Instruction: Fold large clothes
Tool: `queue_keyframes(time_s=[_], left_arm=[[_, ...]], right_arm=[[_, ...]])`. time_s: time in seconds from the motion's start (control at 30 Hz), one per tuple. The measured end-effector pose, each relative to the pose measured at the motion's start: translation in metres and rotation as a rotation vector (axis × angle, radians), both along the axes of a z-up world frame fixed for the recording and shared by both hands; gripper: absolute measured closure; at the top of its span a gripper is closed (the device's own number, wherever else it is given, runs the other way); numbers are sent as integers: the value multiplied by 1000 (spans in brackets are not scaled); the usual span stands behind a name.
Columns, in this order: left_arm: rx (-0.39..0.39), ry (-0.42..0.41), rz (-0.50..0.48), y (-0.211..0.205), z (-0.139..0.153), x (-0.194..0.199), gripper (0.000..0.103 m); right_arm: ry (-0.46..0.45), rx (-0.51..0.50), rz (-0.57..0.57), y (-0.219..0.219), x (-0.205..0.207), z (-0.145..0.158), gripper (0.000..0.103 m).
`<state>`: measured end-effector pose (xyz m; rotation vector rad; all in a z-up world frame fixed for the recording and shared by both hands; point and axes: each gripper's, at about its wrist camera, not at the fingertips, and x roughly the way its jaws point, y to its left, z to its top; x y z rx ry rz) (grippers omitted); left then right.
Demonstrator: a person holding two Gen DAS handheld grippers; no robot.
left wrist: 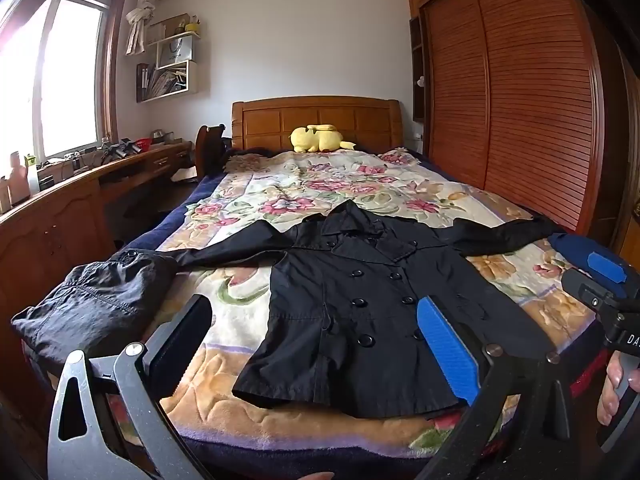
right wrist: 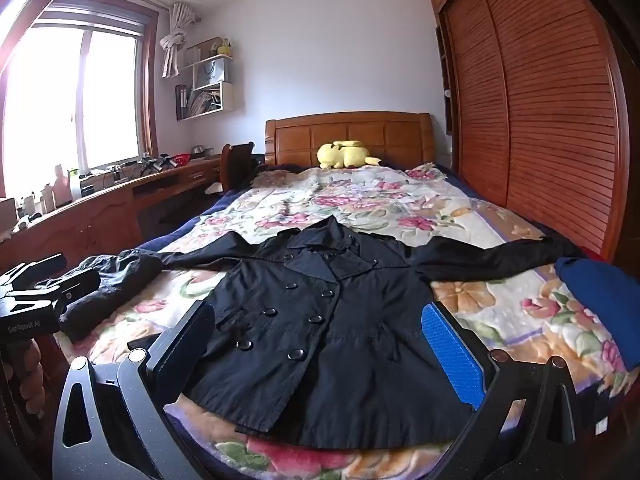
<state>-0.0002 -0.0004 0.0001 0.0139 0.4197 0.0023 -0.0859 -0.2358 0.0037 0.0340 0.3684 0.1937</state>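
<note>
Black double-breasted coat [left wrist: 360,300]: spread flat, front up, on the floral blanket [left wrist: 304,184] at the near end of the bed; collar toward the headboard [left wrist: 316,120], hem at the foot edge, both sleeves stretched out sideways. 2 rows of buttons visible.

Surroundings:
- Dark crumpled garment [left wrist: 92,304], near left corner of the bed, touching the end of the coat's left-hand sleeve.
- Blue fabric [right wrist: 600,304], near right corner, just beside the other sleeve's cuff; cut off by the frame edge.
- Yellow plush toy [left wrist: 318,138], against the headboard, well apart from the coat.
- Wooden desk [left wrist: 80,200] under the window at left, cluttered with small items too blurred to name.
- Slatted wardrobe doors [left wrist: 520,100] along the right.

Hidden or unclear: the coat's hem corners lie behind the gripper fingers in both views; the window is blown out to white.

Left gripper [left wrist: 316,344]: jaws spread wide, nothing between them, hovering over the coat's lower half, pointed slightly downward.

Right gripper [right wrist: 320,344]: likewise released and empty, above the hem, tilted slightly downward. In the left view a hand [left wrist: 616,384] grips its handle at the right edge.
</note>
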Motion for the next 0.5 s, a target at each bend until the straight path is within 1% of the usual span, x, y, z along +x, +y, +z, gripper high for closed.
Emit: queue_keyframes(time_s=[0.5], left_arm=[[-2, 3, -10, -8, -2, 1, 0]], right_arm=[[1, 6, -4, -4, 0, 0, 0]])
